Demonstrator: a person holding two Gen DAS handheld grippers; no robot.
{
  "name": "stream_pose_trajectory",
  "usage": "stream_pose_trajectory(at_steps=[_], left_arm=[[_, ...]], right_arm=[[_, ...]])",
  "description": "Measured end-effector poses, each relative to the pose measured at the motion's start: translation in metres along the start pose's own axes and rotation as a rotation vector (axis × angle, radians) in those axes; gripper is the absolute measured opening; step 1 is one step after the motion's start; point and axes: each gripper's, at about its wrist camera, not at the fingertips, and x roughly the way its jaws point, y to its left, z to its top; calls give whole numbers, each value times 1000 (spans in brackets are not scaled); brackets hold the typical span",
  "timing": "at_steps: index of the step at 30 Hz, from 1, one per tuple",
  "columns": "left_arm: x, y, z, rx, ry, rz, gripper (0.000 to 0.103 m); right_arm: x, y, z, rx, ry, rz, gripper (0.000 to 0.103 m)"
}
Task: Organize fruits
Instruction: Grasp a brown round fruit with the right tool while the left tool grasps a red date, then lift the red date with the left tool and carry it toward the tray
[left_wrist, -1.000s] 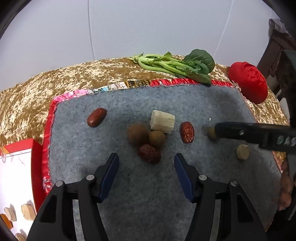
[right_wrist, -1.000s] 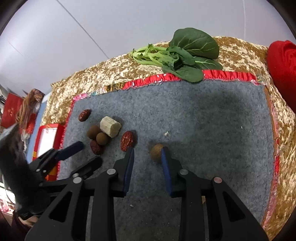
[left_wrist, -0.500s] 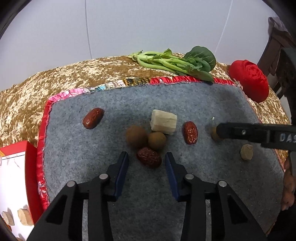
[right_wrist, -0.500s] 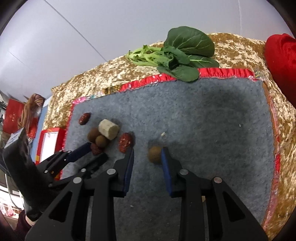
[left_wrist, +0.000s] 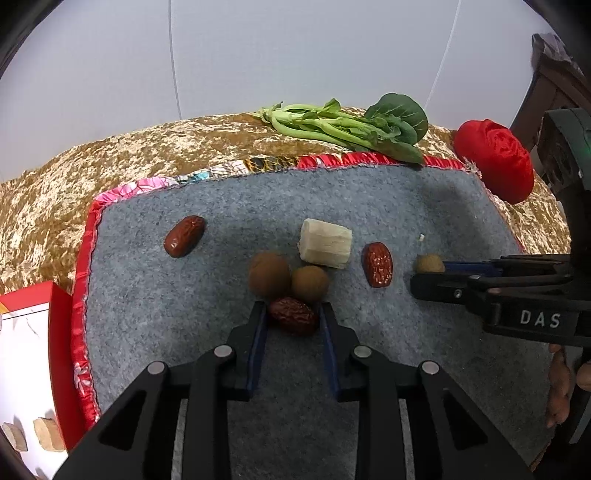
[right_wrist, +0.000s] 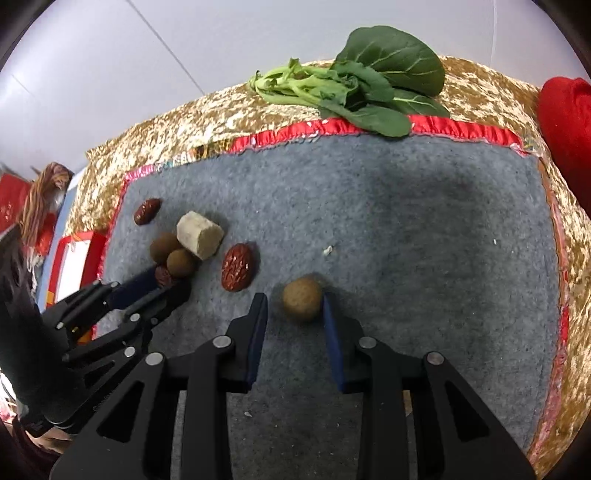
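On the grey felt mat (left_wrist: 424, 206) lie two red dates (left_wrist: 184, 236) (left_wrist: 377, 264), two brown round fruits (left_wrist: 269, 275) (left_wrist: 310, 284) and a pale cut chunk (left_wrist: 325, 248). My left gripper (left_wrist: 291, 308) points down at a dark wrinkled date (left_wrist: 293, 315). Its jaws are closing, and both pads touch the date's ends. My right gripper (right_wrist: 293, 297) straddles a third brown round fruit (right_wrist: 301, 301) on the mat. The right pad touches that fruit, and a gap shows at the left pad. The right wrist view shows the left gripper (right_wrist: 168, 284) at the fruit cluster.
Leafy greens (left_wrist: 347, 125) lie on the gold cloth (left_wrist: 110, 162) behind the mat. A red fabric bundle (left_wrist: 495, 158) sits at the mat's far right corner. A red-edged white box (left_wrist: 26, 332) with pale pieces stands left of the mat. A person's hand (left_wrist: 561, 384) holds the right gripper.
The left jaws have narrowed from wide apart to touching the dark date's ends. The right gripper keeps the same width with the round fruit still between its fingers.
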Motion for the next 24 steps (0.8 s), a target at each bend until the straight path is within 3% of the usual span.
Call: stream_pose_trajectory(at_steps=[9,16,21,24], left_arm=[[-10,-3,-7,19,12,-32,27],[-41,7,-15,13,-25,-36,27],[-60,23,-22,-4,-53,-9,27],[-60,31,-27,-20,-38,-1,27]], right_arm=[[-1,7,-3,-32,14,8,28],[-18,29,-8,-86,-36,63,27],[-16,40,-10,-102,-35,34,27],[-28,34,-8,-102,-83,10,27]])
